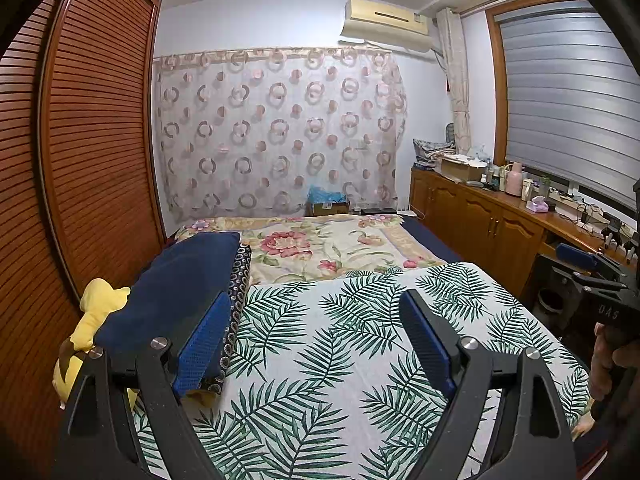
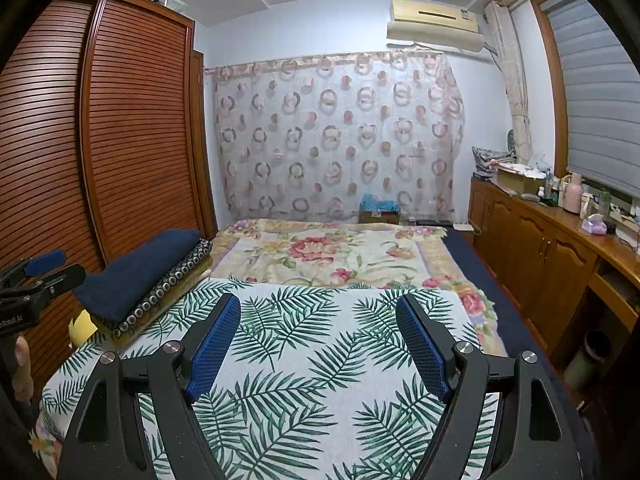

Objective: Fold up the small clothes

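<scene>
A stack of folded clothes lies at the bed's left edge: a navy blue piece (image 1: 180, 284) (image 2: 136, 272) on top, a dark piece with ring pattern (image 1: 240, 280) (image 2: 176, 280) under it, and something yellow (image 1: 96, 312) (image 2: 82, 326) beneath. My left gripper (image 1: 316, 320) is open and empty above the palm-leaf cloth (image 1: 352, 344), its left finger next to the stack. My right gripper (image 2: 318, 320) is open and empty over the same cloth (image 2: 312, 344). The right gripper also shows at the left view's right edge (image 1: 588, 272); the left gripper shows at the right view's left edge (image 2: 36, 276).
A floral blanket (image 1: 320, 248) (image 2: 328, 256) covers the far half of the bed. A slatted wooden wardrobe (image 1: 88, 140) (image 2: 120, 140) stands close on the left. A wooden cabinet (image 1: 480, 216) (image 2: 540, 248) with bottles runs along the right. A patterned curtain (image 1: 280, 132) hangs behind.
</scene>
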`<action>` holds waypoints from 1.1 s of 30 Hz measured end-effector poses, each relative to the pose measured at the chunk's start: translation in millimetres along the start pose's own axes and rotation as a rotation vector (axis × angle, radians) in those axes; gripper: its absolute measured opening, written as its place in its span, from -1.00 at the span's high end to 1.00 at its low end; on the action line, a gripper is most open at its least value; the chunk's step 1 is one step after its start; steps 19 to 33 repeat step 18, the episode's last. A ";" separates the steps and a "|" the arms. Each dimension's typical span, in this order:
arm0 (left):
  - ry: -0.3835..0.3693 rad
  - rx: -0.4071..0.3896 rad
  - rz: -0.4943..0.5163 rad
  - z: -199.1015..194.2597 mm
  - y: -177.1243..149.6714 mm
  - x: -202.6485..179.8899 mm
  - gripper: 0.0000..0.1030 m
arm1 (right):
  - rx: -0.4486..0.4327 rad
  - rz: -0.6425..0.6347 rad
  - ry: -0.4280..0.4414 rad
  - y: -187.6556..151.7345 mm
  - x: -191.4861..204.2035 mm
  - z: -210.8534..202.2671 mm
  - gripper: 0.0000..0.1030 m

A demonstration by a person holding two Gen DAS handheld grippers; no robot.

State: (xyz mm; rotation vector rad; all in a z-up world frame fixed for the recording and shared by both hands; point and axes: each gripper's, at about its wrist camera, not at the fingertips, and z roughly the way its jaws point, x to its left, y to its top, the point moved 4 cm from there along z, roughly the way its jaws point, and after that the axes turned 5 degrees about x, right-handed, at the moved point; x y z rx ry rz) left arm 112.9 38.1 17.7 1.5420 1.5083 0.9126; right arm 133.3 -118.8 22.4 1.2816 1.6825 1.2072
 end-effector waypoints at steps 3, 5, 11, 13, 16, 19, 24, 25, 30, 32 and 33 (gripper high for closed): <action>0.000 0.000 0.000 0.1 -0.4 -0.1 -0.68 | -0.001 -0.001 -0.001 0.1 -0.3 -0.2 -0.58; 0.000 -0.001 0.000 0.2 0.3 0.3 -0.68 | 0.000 -0.002 0.002 0.3 -1.1 -0.4 -0.58; -0.001 -0.001 0.000 0.4 -1.1 -0.1 -0.68 | -0.003 -0.005 0.003 -0.1 -4.8 -0.8 -0.58; 0.001 0.000 0.001 0.6 -1.4 -0.2 -0.68 | -0.002 -0.006 0.003 0.0 -5.2 -0.8 -0.58; -0.001 -0.001 0.000 0.4 -0.5 0.8 -0.68 | -0.002 -0.007 0.003 -0.4 -5.7 -1.1 -0.58; -0.001 -0.001 0.000 0.4 -0.4 1.1 -0.68 | -0.002 -0.005 0.004 -0.2 -6.0 -1.0 -0.58; -0.001 -0.001 0.000 0.4 -0.4 1.1 -0.68 | -0.002 -0.005 0.004 -0.2 -6.0 -1.0 -0.58; -0.001 -0.001 0.000 0.4 -0.4 1.1 -0.68 | -0.002 -0.005 0.004 -0.2 -6.0 -1.0 -0.58; -0.001 -0.001 0.000 0.4 -0.4 1.1 -0.68 | -0.002 -0.005 0.004 -0.2 -6.0 -1.0 -0.58; -0.001 -0.001 0.000 0.4 -0.4 1.1 -0.68 | -0.002 -0.005 0.004 -0.2 -6.0 -1.0 -0.58; -0.001 -0.001 0.000 0.4 -0.4 1.1 -0.68 | -0.002 -0.005 0.004 -0.2 -6.0 -1.0 -0.58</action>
